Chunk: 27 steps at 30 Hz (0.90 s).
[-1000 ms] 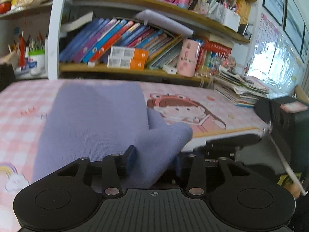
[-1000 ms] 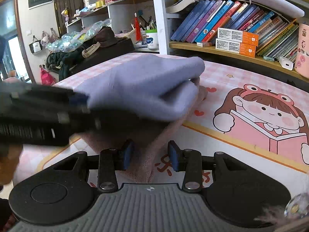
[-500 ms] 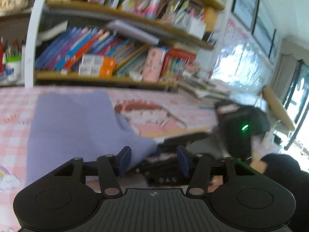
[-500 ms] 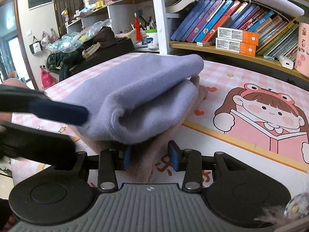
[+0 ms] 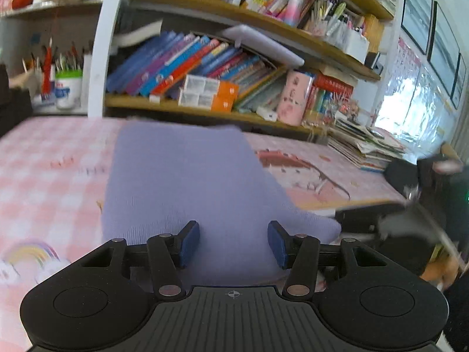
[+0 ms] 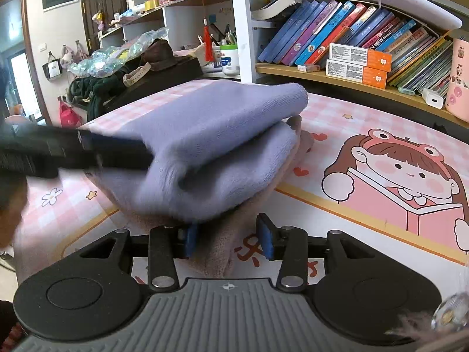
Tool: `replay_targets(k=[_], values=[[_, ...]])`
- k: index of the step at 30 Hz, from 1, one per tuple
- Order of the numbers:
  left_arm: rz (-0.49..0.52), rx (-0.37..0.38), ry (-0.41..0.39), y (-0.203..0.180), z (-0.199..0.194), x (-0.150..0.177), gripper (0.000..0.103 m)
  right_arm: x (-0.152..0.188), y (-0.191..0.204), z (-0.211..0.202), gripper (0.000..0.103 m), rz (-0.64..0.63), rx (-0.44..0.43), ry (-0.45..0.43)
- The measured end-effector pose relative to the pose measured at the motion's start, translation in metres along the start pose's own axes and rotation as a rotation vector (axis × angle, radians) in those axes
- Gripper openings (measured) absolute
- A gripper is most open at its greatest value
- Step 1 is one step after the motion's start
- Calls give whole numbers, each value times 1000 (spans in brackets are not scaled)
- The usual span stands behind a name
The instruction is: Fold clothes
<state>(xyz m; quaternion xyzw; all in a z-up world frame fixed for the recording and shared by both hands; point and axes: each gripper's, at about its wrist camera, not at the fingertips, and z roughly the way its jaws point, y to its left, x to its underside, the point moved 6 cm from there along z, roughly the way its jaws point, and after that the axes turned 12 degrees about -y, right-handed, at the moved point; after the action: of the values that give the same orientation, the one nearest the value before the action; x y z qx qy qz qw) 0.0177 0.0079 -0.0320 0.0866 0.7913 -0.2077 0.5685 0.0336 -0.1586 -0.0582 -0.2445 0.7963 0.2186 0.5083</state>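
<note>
Lavender garment [image 5: 187, 182] between left fingers [image 5: 190, 242]

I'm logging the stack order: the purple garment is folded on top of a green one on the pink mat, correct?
Not quite. The purple garment does lie folded on top of another on the pink mat, but the one beneath is a dusty pink-brown, not green. The right wrist view shows its edge sticking out under the purple fold, between the right tongs.

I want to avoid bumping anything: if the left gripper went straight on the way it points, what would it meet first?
Most likely the folded purple cloth: it lies directly ahead of the open left gripper, between its fingers, on the pink table mat.
</note>
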Motion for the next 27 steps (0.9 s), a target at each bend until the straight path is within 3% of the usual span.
replay_targets(k=[5, 9, 11, 13, 17, 21, 27], values=[[6, 16, -1, 3, -5, 0, 53, 0, 0, -16, 50, -40, 22, -17], [-33, 25, -65, 10, -22, -17, 54, -14, -19, -42, 65, 168, -10, -50], [-34, 19, -105, 16, -29, -28, 54, -24, -31, -48, 70, 330, -47, -65], [-35, 7, -130, 23, -33, -37, 54, -34, -41, -44, 70, 483, -77, -64], [-46, -12, -90, 33, -24, -32, 54, -51, -46, -27, 70, 668, -116, -56], [-12, 4, -62, 30, -21, -19, 54, -56, -49, -24, 70, 741, -87, -42], [-22, 37, -50, 31, -25, -13, 54, -52, -60, -37, 70, 879, -125, -59]])
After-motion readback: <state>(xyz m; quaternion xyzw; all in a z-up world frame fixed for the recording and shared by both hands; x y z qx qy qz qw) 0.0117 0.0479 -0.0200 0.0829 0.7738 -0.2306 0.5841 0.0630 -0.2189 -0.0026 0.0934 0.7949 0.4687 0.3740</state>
